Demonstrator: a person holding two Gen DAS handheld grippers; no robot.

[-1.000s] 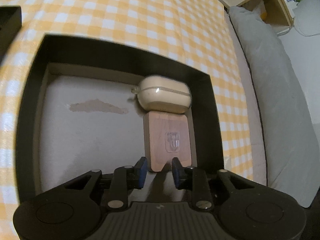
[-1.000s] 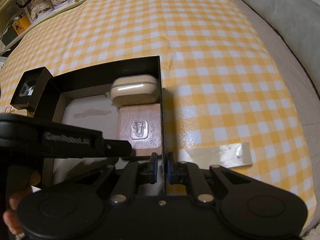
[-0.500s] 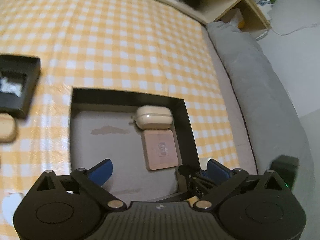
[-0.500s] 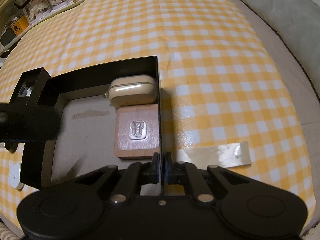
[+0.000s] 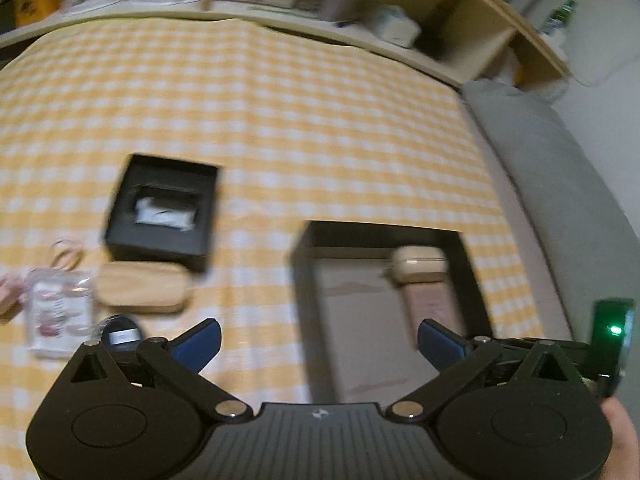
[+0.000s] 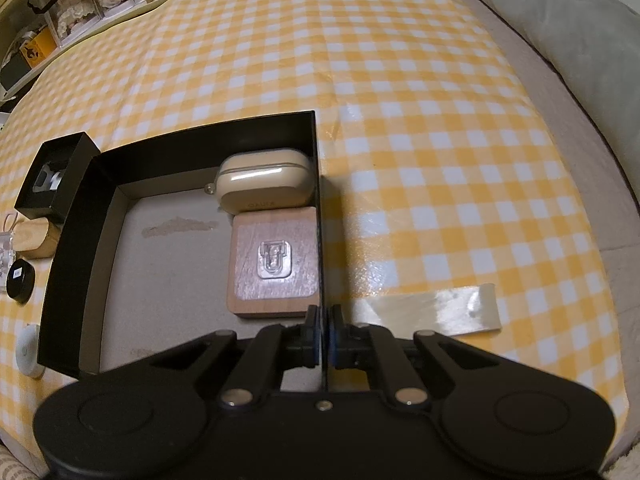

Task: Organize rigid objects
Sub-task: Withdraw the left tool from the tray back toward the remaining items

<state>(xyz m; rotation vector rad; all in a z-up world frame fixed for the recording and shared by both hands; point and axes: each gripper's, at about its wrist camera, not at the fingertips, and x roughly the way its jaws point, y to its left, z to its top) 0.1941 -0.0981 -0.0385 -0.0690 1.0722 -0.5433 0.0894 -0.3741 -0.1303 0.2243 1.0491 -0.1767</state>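
Observation:
A large black tray (image 6: pixel 72 240) lies on the yellow checked cloth. Inside it, against the right wall, sit a cream earbud case (image 6: pixel 264 184) and a square wooden block (image 6: pixel 274 260) with a clear clip on top. My right gripper (image 6: pixel 324 334) is shut on the tray's right wall at its near end. My left gripper (image 5: pixel 318 344) is open and empty, raised above the cloth left of the tray (image 5: pixel 308 248). The case (image 5: pixel 418 266) and block (image 5: pixel 430 304) show blurred in the left wrist view.
Left of the tray lie a small black box (image 5: pixel 160 208) holding something white, an oval wooden case (image 5: pixel 140 288), a clear packet (image 5: pixel 56 312) and a round black disc (image 5: pixel 120 334). A white disc (image 6: pixel 28 350) and a tape strip (image 6: pixel 432 310) lie on the cloth. Shelves stand behind, a grey pillow (image 6: pixel 560 28) at the right.
My left gripper let go of the wooden block, opened wide, and pulled up and back to the left. The right gripper stays shut on the tray wall.

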